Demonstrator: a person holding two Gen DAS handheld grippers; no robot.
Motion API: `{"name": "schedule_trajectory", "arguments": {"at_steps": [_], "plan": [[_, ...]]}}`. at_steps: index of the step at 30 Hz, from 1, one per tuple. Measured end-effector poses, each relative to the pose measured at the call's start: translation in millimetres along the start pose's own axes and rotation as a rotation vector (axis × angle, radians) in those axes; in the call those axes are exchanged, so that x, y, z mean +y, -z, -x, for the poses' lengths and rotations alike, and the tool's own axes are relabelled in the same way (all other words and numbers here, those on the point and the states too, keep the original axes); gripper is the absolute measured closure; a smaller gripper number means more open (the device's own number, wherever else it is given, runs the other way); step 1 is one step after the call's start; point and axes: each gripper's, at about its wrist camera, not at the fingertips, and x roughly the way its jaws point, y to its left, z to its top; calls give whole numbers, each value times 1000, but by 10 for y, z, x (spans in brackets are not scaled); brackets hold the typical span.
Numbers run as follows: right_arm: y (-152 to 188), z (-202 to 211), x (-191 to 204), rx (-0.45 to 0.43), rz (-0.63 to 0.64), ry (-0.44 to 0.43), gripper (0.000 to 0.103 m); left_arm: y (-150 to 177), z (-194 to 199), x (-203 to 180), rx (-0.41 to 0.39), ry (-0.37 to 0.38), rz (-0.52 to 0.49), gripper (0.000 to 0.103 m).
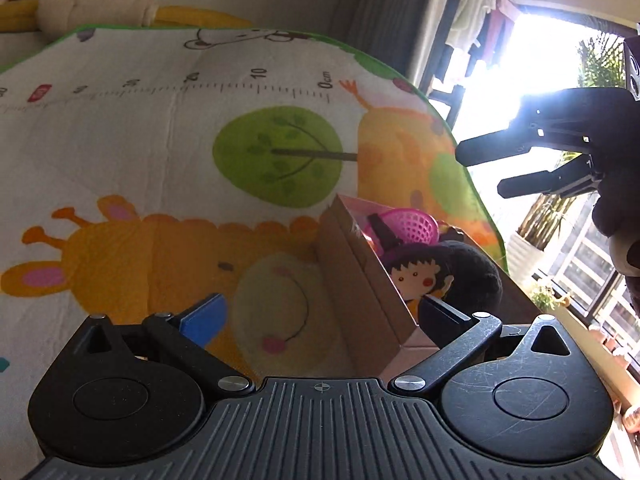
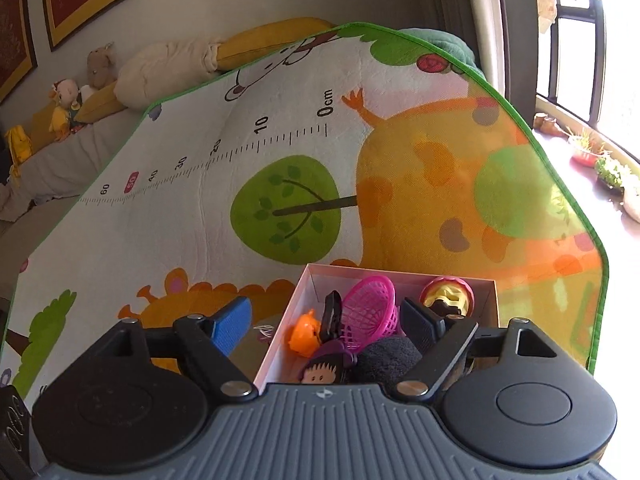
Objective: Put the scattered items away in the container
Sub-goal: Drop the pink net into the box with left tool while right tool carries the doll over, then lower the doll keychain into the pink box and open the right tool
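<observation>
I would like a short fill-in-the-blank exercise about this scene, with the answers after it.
1. The pink basket lies inside the ____ box.
2. The box stands on a play mat whose printed ruler starts at ____ cm.
3. Both the left gripper and the right gripper are ____, holding nothing.
4. The small toy beside the basket is ____ in colour.

Missing words: cardboard; 0; open; orange
</observation>
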Motion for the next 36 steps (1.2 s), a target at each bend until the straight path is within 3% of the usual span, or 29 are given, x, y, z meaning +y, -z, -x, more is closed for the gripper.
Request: {"name": "schedule_trajectory", "arguments": {"at_steps": [3, 6, 11, 15, 17, 19, 22, 25, 30, 33, 36], "plan": [[-3, -85, -8, 11, 14, 37, 21, 3, 4, -33, 12, -12, -14, 0], [67, -187, 87, 3, 118, 95, 21, 20, -16, -55, 30, -27, -30, 0], [326, -376, 311, 26, 328, 132, 38, 40, -48, -56, 45, -35, -36, 0], [588, -497, 259, 63, 419, 235, 39, 54, -53, -36, 50, -40, -34, 0], [651, -423, 155, 74, 387, 239, 37, 65, -60, -24, 55, -28, -32, 0], [651, -226, 4, 60, 317, 177, 32, 76, -43, -28, 48, 16, -36, 0], [586, 139, -359, 15, 126, 91, 22, 107, 8, -129, 22, 128, -84, 0], [586, 418, -806, -34, -66, 52, 12, 200, -28, -334, 30, 188, -184, 0], [816, 428, -1275, -8, -268, -17, 11, 238, -113, -597, 74, 147, -256, 0], [928, 324, -1301, -13, -261, -15, 11, 193, -120, -720, 79, 104, -284, 0], [936, 175, -1214, -33, -189, 53, 16, 152, -93, -826, 78, 77, -313, 0]]}}
